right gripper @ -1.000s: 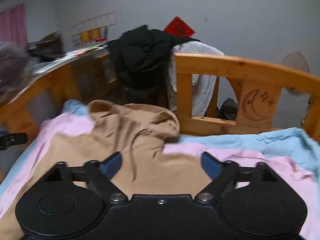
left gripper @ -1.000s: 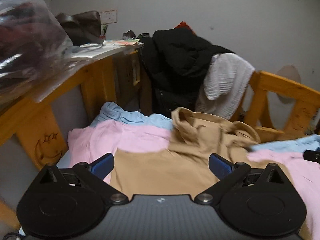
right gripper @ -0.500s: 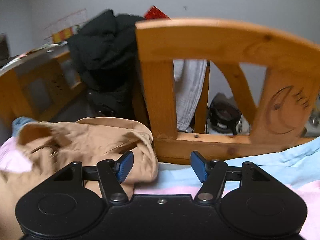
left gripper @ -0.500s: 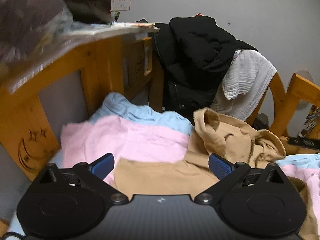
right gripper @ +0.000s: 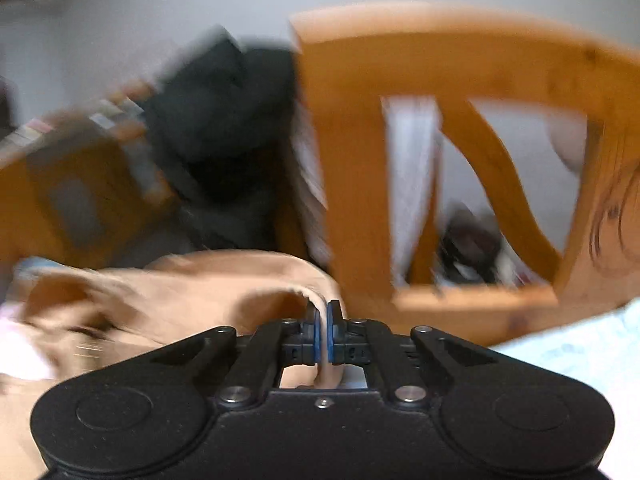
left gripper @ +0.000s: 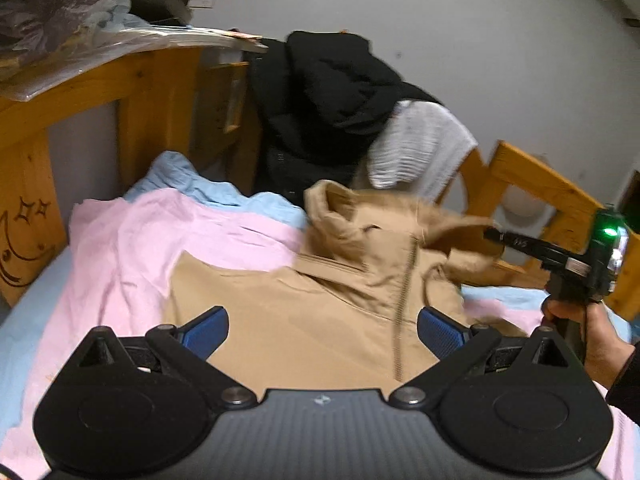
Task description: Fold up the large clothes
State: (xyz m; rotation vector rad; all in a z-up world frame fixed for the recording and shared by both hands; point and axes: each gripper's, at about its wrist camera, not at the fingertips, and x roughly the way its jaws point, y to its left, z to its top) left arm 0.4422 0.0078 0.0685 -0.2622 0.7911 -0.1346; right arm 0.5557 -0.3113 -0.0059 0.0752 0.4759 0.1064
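bed (left gripper: 24, 320): lying under everything, with a pink sheet (left gripper: 132, 248) and a blue one rumpling across it; loose bedding may be getting dragged along if the garment is pulled hard
wooden rail (right gripper: 440, 52): standing right behind the hood end; a wide swing is risking a knock against it
tan hoodie (left gripper: 304, 320): lying spread on the pink sheet, body flat towards the camera, hood end bunching up near the rail; the weight of the big body is likely pulling against a single pinch, so the cloth may be slipping out or folding crooked
hood edge (right gripper: 316, 300): being lifted off the sheet, only a thin rim caught
right hand-held gripper (right gripper: 322, 334): pinching fully closed on that hood edge; a grip this narrow could be letting go mid-fold
left hand-held gripper (left gripper: 322, 330): hovering wide apart over the hoodie body, holding nothing, so that side is staying unanchored and may be shifting
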